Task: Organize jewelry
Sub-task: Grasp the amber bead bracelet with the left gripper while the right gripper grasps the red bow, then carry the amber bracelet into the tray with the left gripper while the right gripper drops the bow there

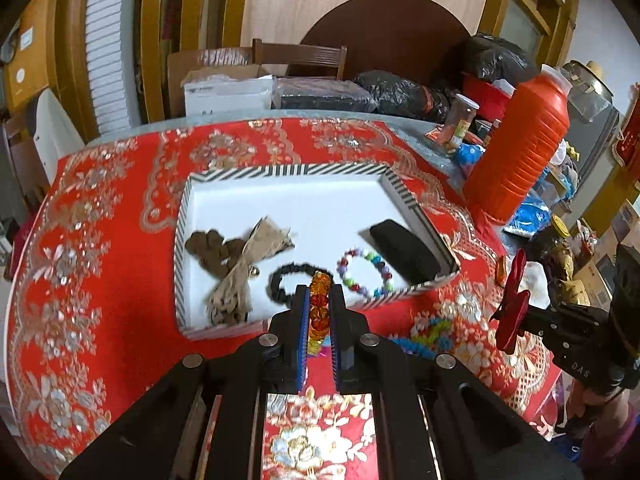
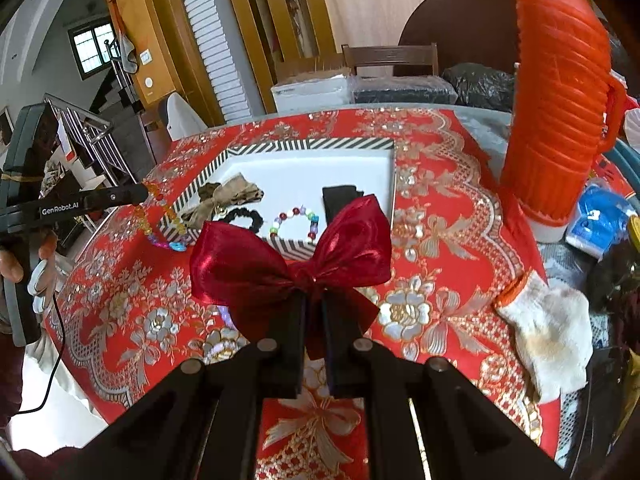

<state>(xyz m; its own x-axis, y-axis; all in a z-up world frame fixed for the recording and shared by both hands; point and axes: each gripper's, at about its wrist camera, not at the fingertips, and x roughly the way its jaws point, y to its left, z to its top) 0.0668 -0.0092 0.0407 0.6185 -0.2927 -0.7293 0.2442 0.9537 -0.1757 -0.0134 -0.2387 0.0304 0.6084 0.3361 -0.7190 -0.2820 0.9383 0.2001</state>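
My left gripper (image 1: 319, 296) is shut on an amber bead bracelet (image 1: 319, 308) and holds it above the near edge of the striped white tray (image 1: 280, 170). The bracelet hangs from the left gripper in the right wrist view (image 2: 160, 208). My right gripper (image 2: 314, 300) is shut on a dark red ribbon bow (image 2: 248, 260), held above the red tablecloth; the bow also shows in the left wrist view (image 1: 512, 312). In the tray lie a black bead bracelet (image 1: 286, 280), a multicoloured bead bracelet (image 1: 364, 272), a leopard bow (image 1: 240, 264) and a black pouch (image 1: 404, 248).
A tall orange thermos (image 1: 520, 144) stands right of the tray. A bright plastic bracelet (image 1: 432, 332) lies on the cloth near the tray's corner. A white glove (image 2: 548, 332) lies at the right. Bags, jars and boxes crowd the far and right table edges.
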